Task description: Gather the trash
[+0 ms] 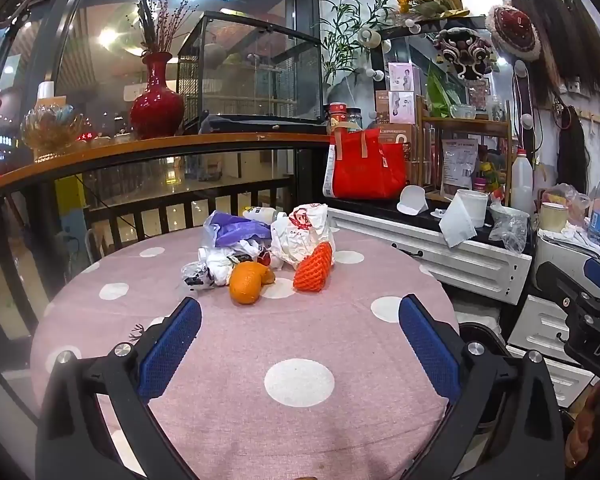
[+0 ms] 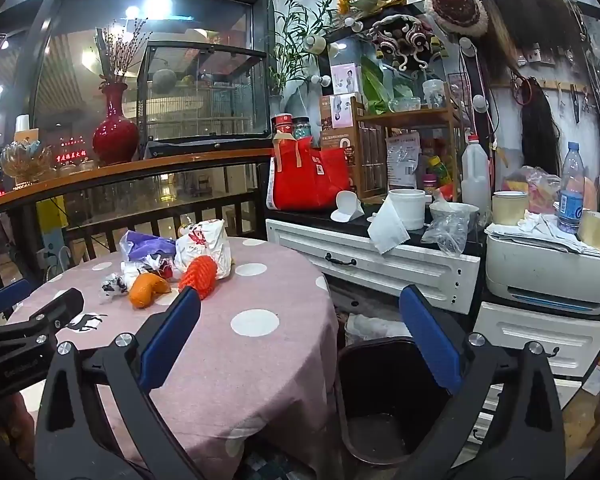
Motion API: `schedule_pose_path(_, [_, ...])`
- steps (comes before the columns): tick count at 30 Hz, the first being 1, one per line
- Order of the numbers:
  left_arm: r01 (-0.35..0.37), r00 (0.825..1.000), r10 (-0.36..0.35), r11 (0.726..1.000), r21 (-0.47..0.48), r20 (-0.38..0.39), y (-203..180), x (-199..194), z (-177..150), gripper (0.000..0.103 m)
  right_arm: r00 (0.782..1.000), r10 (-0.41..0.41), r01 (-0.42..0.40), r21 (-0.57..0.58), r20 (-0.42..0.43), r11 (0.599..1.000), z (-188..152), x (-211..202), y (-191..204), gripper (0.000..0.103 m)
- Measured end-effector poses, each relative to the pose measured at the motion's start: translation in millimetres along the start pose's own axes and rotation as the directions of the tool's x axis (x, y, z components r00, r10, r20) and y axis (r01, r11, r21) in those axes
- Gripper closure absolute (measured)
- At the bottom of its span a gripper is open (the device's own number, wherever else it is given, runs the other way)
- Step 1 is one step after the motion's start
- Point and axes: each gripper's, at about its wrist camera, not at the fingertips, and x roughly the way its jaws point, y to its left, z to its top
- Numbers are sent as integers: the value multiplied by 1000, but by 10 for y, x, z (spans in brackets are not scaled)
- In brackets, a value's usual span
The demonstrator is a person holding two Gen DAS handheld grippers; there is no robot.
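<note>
Both grippers wide open, nothing between the jaws. Left gripper point(image 1: 300, 336) sits over the near half of the pink polka-dot table point(image 1: 300, 420), aimed straight at the trash pile on the far side. Right gripper point(image 2: 300, 332) hangs off the table's right edge, above the black bin point(image 2: 380, 412) on the floor. Pile lies dead ahead of the left, ahead-left of the right, so I'd judge the left is better lined up; both are well apart from it. Nearest items: one orange peel point(image 1: 249, 283), one orange foam fruit net point(image 1: 313, 267), long axis running near-left to far-right. Behind them: one white printed bag point(image 1: 304, 236), one purple bag point(image 1: 236, 229), one small white bottle point(image 1: 262, 213) lying down, plus crumpled white and clear wrappers point(image 1: 216, 268), count unclear. One bin, looks empty.
</note>
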Motion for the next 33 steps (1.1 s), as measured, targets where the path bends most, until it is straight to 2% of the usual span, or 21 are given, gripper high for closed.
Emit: schedule_pose_path(33, [3,1000,-3,1000,-28,-16,29,11,-3,6,1000,0,0,-13,0,1000,-10,10,-5,5])
